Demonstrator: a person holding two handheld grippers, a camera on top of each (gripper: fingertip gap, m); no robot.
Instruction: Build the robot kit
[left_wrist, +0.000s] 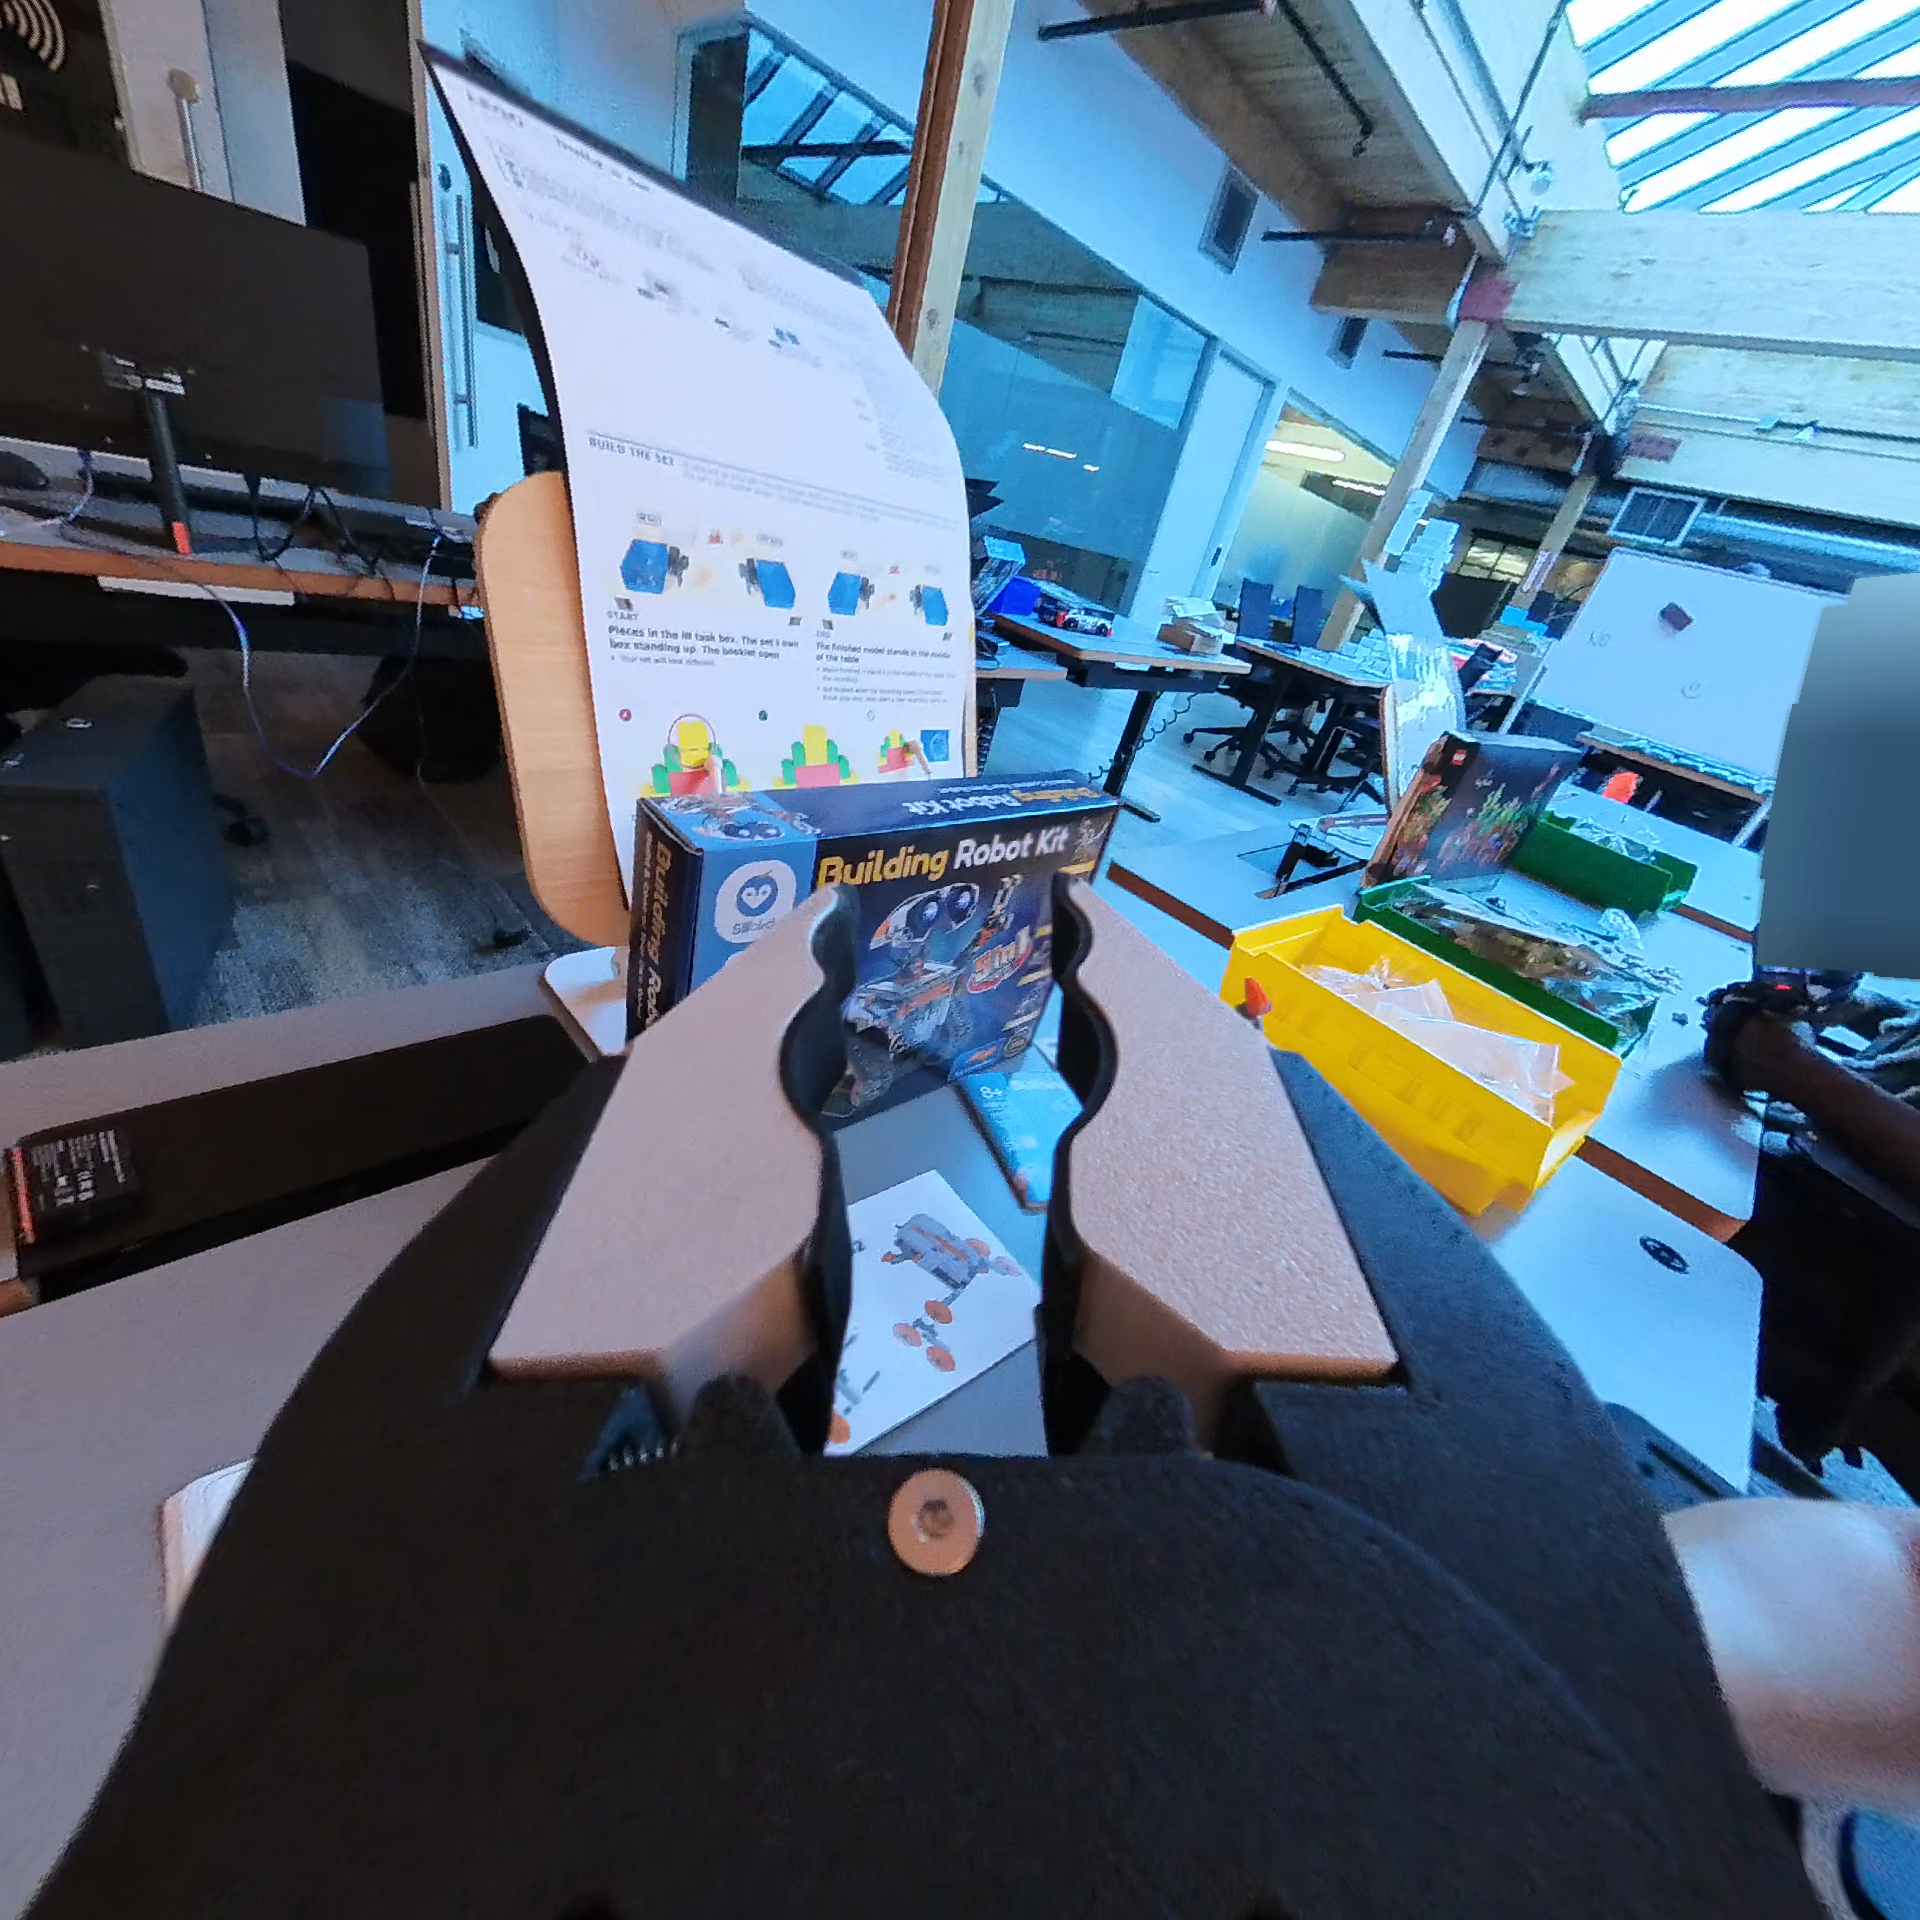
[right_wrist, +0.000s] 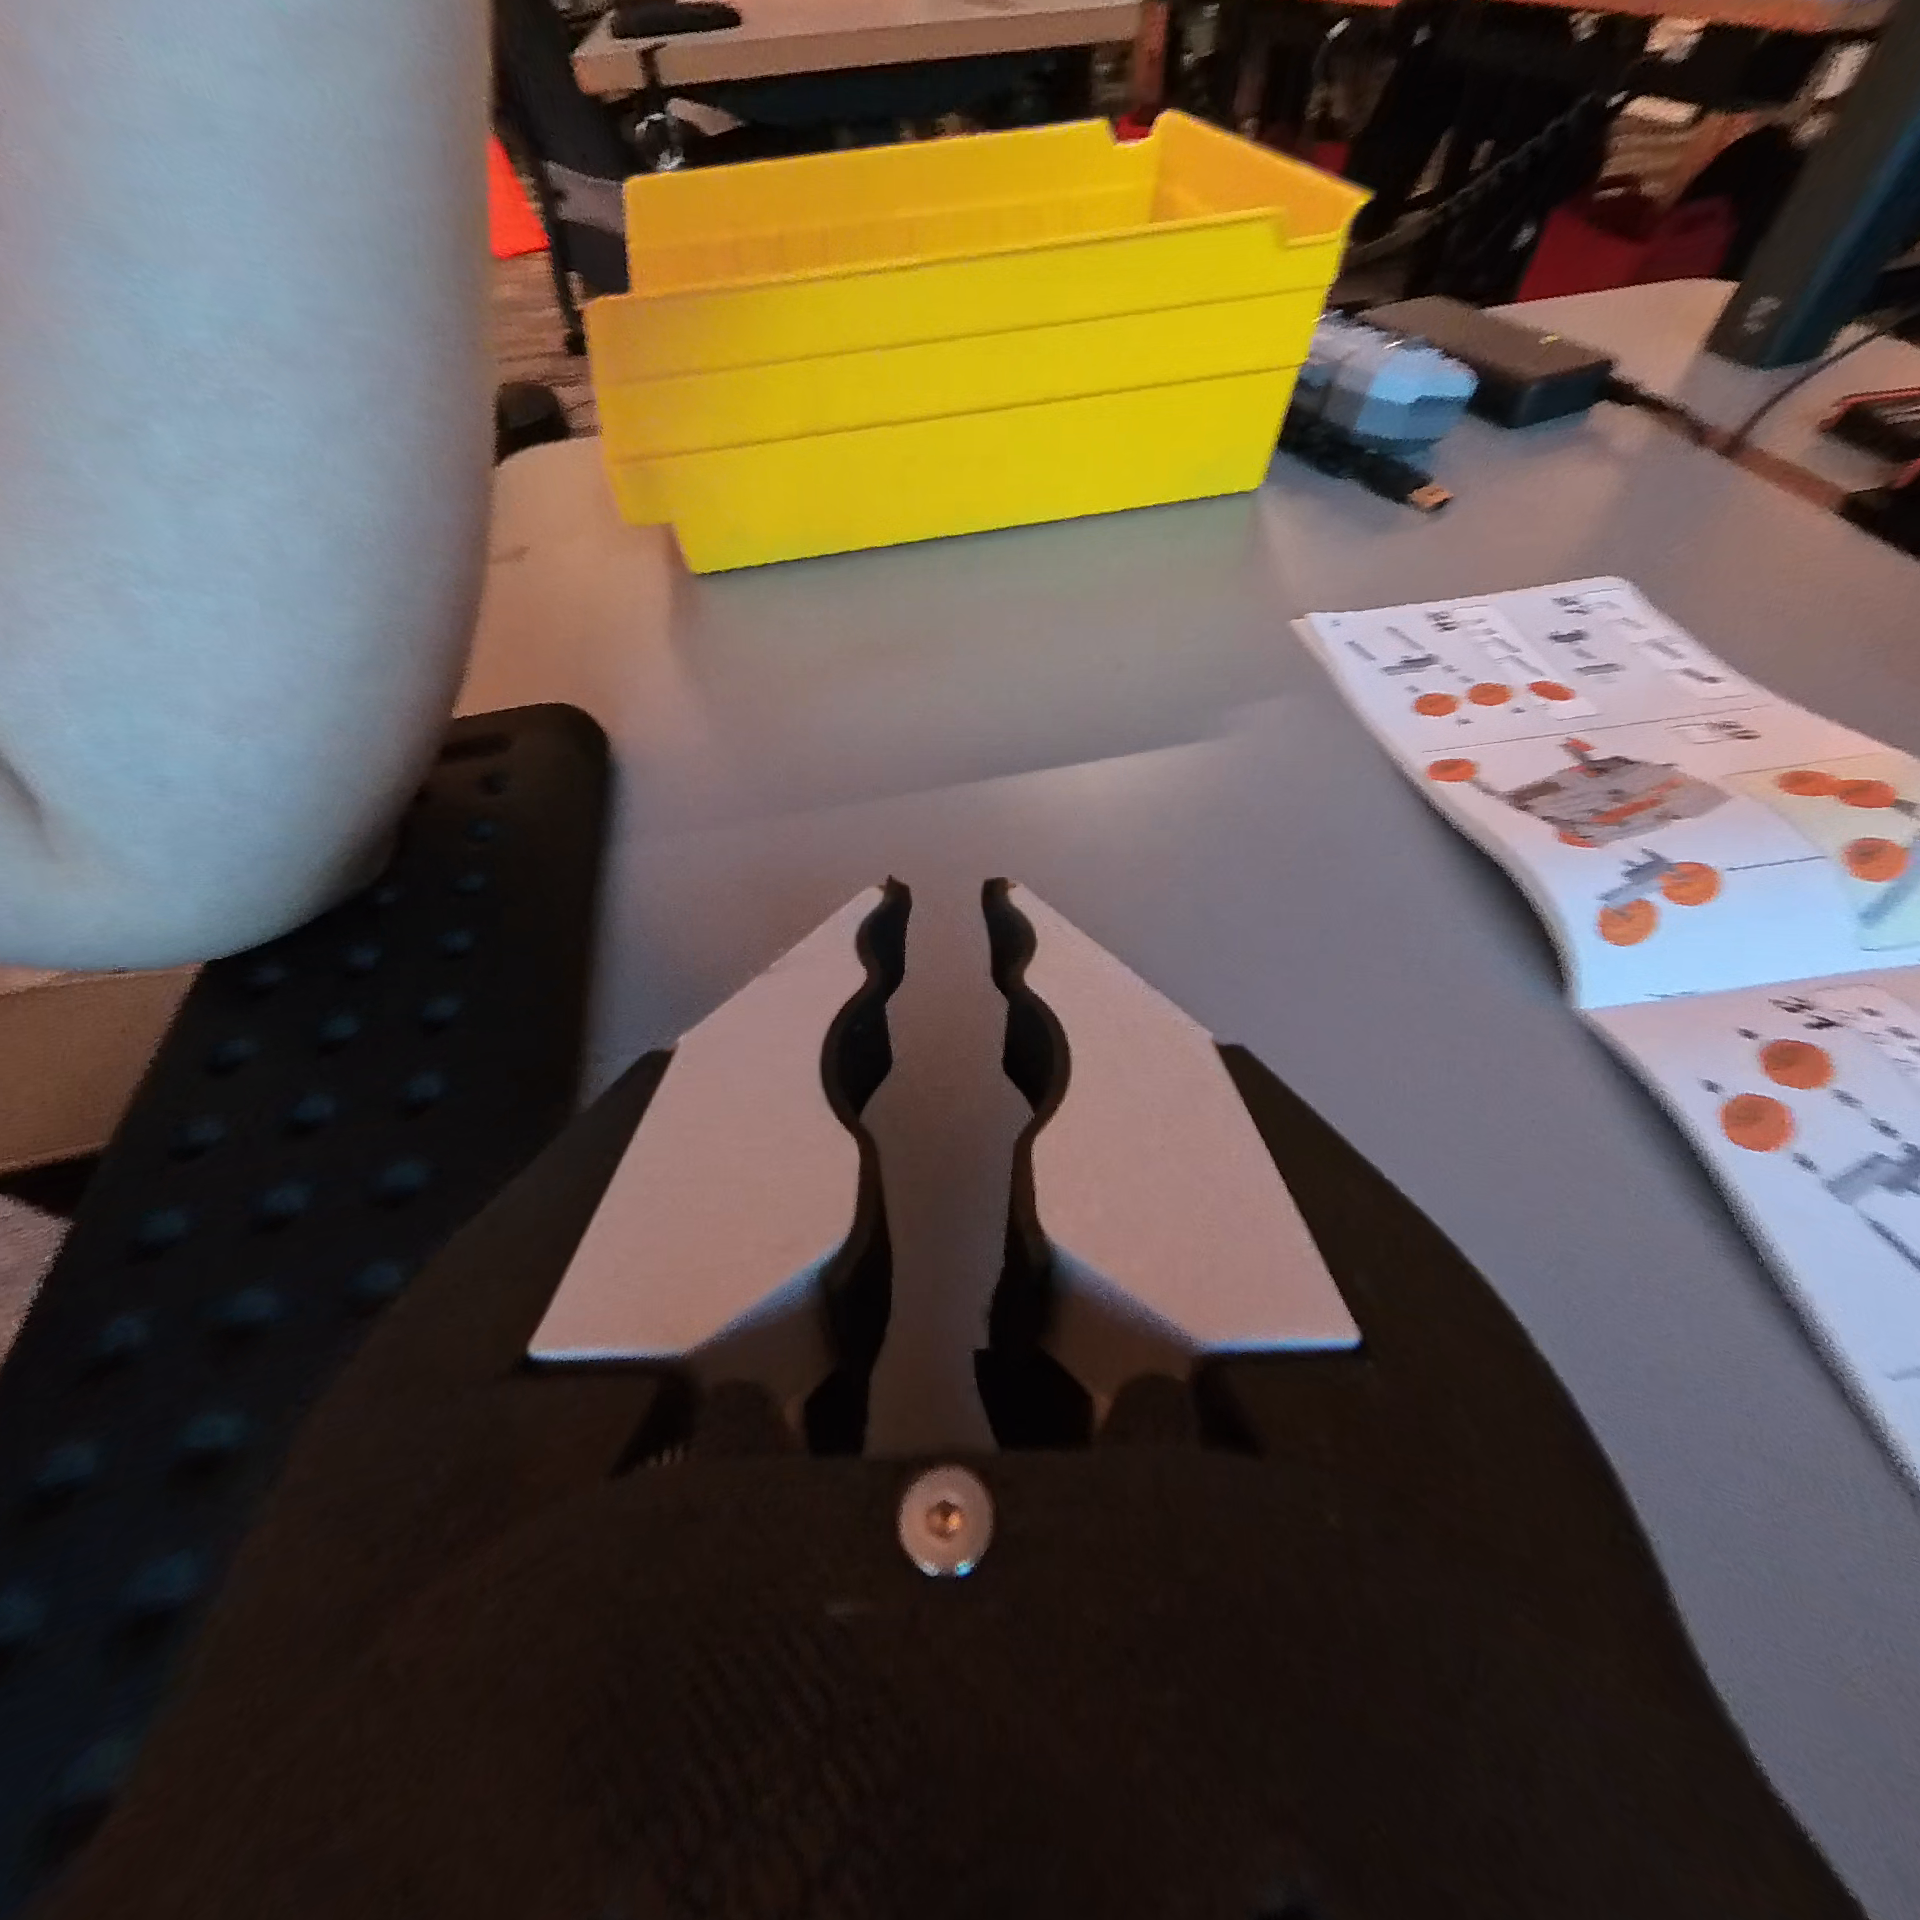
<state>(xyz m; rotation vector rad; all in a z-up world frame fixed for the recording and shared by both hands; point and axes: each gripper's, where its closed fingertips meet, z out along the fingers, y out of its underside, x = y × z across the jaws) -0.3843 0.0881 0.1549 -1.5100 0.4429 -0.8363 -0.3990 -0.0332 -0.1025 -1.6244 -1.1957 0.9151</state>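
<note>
My left gripper (left_wrist: 956, 909) is open and empty, held above the grey table (left_wrist: 260, 1382). Straight ahead of it a dark blue robot kit box (left_wrist: 935, 847) stands upright. An open instruction booklet (left_wrist: 935, 1309) lies flat below and between the jaws. My right gripper (right_wrist: 948, 891) is open by a narrow gap and empty, low over the bare table (right_wrist: 1039, 707). A yellow bin (right_wrist: 935, 416) stands beyond it, and the booklet (right_wrist: 1662, 810) lies to its right. The yellow bin in the left wrist view (left_wrist: 1423, 1070) holds clear plastic bags.
A printed sheet (left_wrist: 748, 447) leans on a wooden stand behind the box. Green bins (left_wrist: 1507, 935) and another boxed set (left_wrist: 1475, 810) sit past the yellow bin. A black studded plate (right_wrist: 312, 1039) and a white sleeve (right_wrist: 208, 416) are at the right gripper's left. A black adapter (right_wrist: 1496, 353) lies far right. The tips of one gripper are about 30 centimetres away from the tips of the other. Measured from the fingertips, the black studded plate (right_wrist: 312, 1039) is 15 centimetres or so from the right gripper and 40 centimetres from the left.
</note>
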